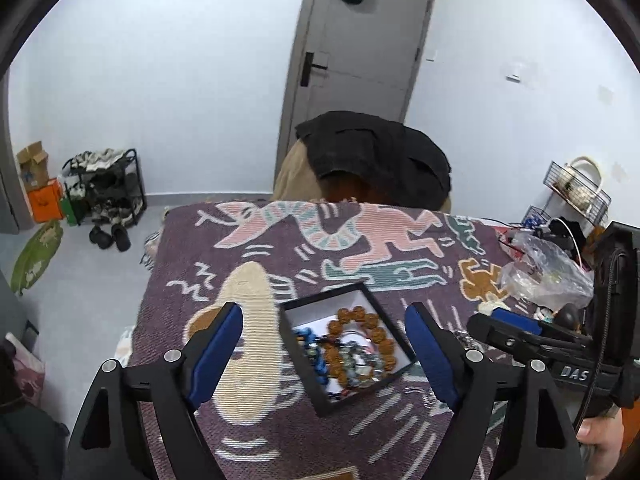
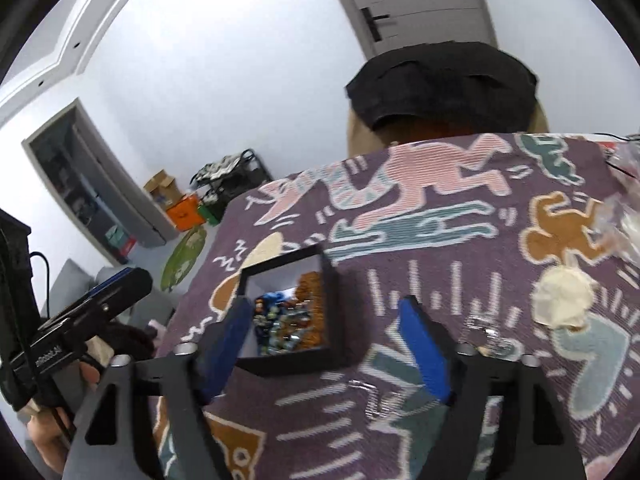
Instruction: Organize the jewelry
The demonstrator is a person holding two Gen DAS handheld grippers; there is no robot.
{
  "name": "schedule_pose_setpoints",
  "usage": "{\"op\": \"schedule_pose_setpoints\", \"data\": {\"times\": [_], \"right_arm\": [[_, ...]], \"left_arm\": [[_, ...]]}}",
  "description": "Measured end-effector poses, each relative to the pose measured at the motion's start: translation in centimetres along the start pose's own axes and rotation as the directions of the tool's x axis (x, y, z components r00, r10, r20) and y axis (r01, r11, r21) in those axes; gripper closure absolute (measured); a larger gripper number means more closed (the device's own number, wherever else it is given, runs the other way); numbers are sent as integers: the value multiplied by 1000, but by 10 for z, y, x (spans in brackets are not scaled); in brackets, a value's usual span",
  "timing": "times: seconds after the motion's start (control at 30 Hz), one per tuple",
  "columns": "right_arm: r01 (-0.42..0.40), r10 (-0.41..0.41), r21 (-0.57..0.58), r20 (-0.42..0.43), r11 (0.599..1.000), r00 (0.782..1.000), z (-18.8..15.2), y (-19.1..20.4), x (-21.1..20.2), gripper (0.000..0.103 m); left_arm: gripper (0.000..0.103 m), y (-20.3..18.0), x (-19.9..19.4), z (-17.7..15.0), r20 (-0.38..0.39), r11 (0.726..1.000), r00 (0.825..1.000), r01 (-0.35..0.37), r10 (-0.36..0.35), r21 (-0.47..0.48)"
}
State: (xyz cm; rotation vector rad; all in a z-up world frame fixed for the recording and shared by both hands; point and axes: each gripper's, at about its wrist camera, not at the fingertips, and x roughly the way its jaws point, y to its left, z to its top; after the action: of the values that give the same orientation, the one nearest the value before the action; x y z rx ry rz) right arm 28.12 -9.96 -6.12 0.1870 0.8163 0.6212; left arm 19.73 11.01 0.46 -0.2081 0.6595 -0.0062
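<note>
hovering wide open, left claw (image 1: 324,354), right claw (image 2: 324,344), over jewelry box (image 1: 320,396)

A purple woven blanket (image 1: 320,432) with cartoon figures covers the surface across the lower frame. At centre sits a black jewelry box (image 1: 344,348) holding beaded bracelets; crumpled plastic bags (image 1: 548,272) lie at the right edge.

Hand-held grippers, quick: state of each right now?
Left hand-held gripper: open, holding nothing, above the jewelry box.
Right hand-held gripper: open, holding nothing.
</note>
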Motion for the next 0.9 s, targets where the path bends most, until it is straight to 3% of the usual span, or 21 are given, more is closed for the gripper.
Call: {"op": "schedule_pose_setpoints", "data": {"times": [0.23,0.7,0.9], "right_arm": [[38,-40,45,46,998,998,-7,-32,-32,8],[83,-92,148,54,985,994,-31,-89,-60,7],[98,-111,188,57,977,992,-42,-112,-68,7]], "left_arm": [[19,-31,4,-6,-14,997,998,69,-68,33],[19,-82,18,-16,-62,985,985,163,-159,62],[32,-110,35,-23,-116,976,976,195,-184,96]]}}
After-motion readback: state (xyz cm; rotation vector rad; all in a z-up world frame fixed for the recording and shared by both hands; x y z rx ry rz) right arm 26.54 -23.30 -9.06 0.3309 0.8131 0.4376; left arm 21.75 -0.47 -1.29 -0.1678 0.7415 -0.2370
